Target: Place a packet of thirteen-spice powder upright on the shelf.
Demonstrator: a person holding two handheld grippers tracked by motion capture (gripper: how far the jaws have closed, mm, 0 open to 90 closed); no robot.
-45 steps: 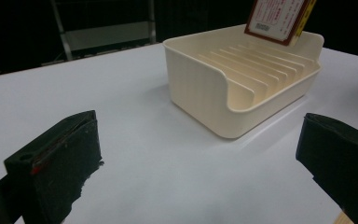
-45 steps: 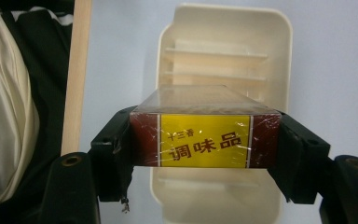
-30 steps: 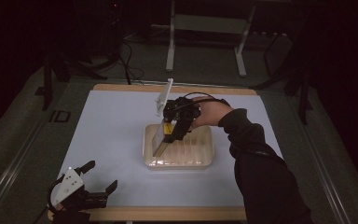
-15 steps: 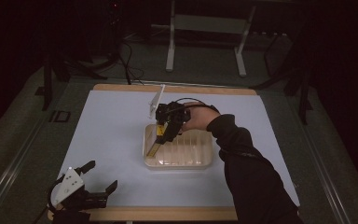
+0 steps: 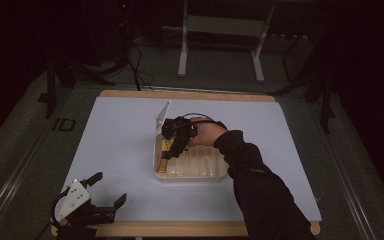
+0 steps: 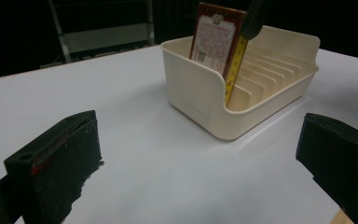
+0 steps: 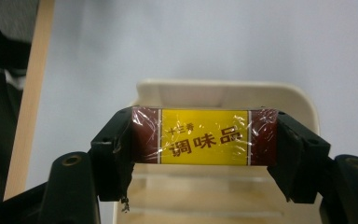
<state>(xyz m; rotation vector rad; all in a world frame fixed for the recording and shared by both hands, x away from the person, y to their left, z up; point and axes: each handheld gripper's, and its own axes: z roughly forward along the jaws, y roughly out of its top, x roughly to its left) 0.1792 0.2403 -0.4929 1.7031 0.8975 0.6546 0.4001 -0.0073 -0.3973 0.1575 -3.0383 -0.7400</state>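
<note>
Jaws of the right gripper (image 7: 204,154) clench a flat seasoning box (image 7: 204,136) by its two narrow ends, probably so it drops upright between the dividers of the cream slotted tray (image 5: 192,172) at frame centre on the tabletop (image 5: 115,135). Left gripper view shows the box (image 6: 216,39) standing in the end slot; the left gripper (image 5: 87,202), lower left in the high view, rests spread apart, holding nothing.

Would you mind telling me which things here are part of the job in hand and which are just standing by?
In use:
- right gripper, shut on the box
- box, upright at one end of the slotted tray
- slotted tray on the table

Standing by:
- left gripper, open, at the table's near edge
- metal stand behind the table
</note>
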